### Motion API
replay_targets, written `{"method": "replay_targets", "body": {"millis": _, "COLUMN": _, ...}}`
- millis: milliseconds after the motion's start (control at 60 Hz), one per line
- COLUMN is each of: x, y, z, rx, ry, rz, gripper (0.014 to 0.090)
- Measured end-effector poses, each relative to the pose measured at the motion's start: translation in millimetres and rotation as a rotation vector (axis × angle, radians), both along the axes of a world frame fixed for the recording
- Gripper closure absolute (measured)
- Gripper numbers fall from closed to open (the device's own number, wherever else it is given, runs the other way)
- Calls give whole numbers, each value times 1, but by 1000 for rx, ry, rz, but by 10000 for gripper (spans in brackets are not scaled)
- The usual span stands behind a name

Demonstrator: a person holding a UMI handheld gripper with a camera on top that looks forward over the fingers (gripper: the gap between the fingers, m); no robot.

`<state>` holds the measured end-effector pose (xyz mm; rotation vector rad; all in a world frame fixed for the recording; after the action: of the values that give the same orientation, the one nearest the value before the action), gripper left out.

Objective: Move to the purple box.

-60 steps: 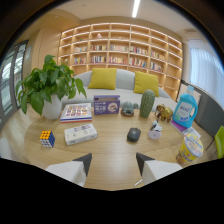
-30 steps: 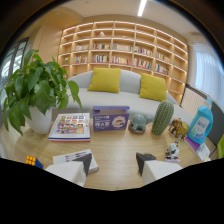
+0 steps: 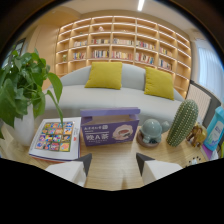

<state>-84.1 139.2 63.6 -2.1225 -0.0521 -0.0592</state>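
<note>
The purple box (image 3: 110,127) stands upright on the wooden table (image 3: 112,157), just ahead of my fingers and facing me with white lettering and a picture on its front. My gripper (image 3: 113,167) is open, its two pale fingertips (image 3: 75,167) spread apart with bare tabletop between them. Nothing is held. The box sits slightly left of the gap's middle, a short way beyond the tips.
A colourful book (image 3: 55,138) lies left of the box, beside a potted green plant (image 3: 22,95). Right of the box stand a grey-green round ornament (image 3: 151,131), a cactus-shaped object (image 3: 182,122), a small brown figure (image 3: 196,136) and a blue container (image 3: 216,129). Sofa and bookshelves lie behind.
The gripper has moved forward toward the table's far side. The purple box has grown much larger and now sits just ahead of the fingers; nearer objects have passed out of view.
</note>
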Motion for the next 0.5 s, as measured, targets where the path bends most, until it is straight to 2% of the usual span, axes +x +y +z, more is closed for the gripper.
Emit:
{"method": "replay_targets", "body": {"millis": 167, "x": 5, "y": 22, "z": -3, "rx": 13, "ry": -4, "rz": -1, "gripper": 205}}
{"method": "replay_targets", "body": {"millis": 500, "x": -2, "y": 28, "z": -11, "rx": -1, "ry": 17, "rz": 13, "gripper": 204}}
